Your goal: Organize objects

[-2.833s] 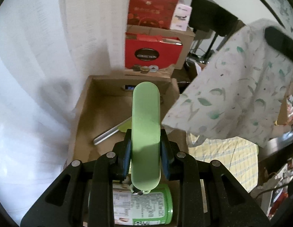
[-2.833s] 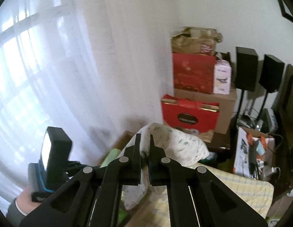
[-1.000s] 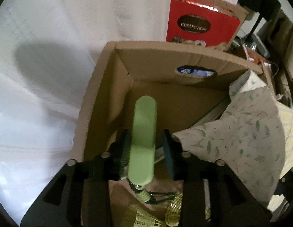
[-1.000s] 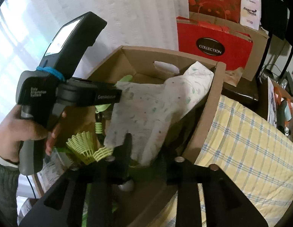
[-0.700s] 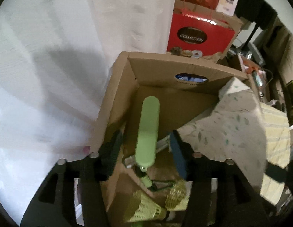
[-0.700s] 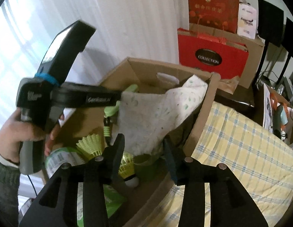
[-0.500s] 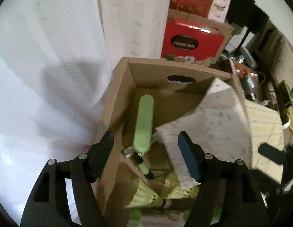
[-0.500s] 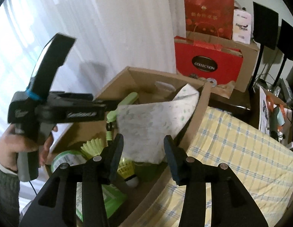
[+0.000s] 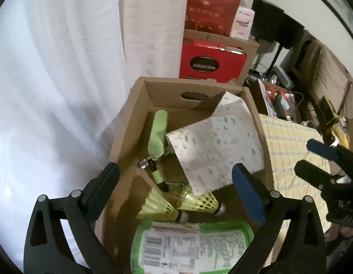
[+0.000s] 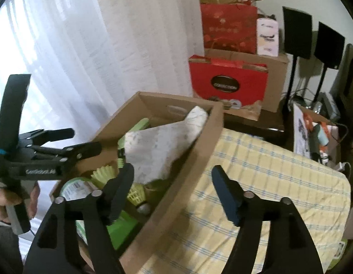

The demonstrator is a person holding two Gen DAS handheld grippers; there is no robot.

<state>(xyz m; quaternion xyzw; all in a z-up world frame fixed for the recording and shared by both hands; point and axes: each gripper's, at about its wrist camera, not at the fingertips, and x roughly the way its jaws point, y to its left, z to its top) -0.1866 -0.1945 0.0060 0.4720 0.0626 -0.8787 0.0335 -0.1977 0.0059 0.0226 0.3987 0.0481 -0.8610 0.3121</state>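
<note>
**Operator:** Black jaws on my left gripper (image 9: 175,180) are opening, nothing between them; it hangs over the box (image 9: 139,105). My right gripper (image 10: 173,188) is opening too, empty, straddling the box's near wall.

**Second:** What's in the box?

**Operator:** The cloth (image 9: 218,146) is draped inside the box against its right wall, one corner poking above the rim. The green fan (image 9: 157,134) lies on the box floor just left of the cloth, its lanyard trailing toward two shuttlecocks (image 9: 176,205), which sit at the box's near end beside a green can (image 9: 192,246).

**Second:** How would they handle?

**Operator:** My guess: the cloth is soft and light, so pinch a folded edge or that raised corner. The fan looks rigid and smooth, maybe slippery; grip across its flat body. Shuttlecocks look fragile; take them by the cork, not the skirt.
</note>
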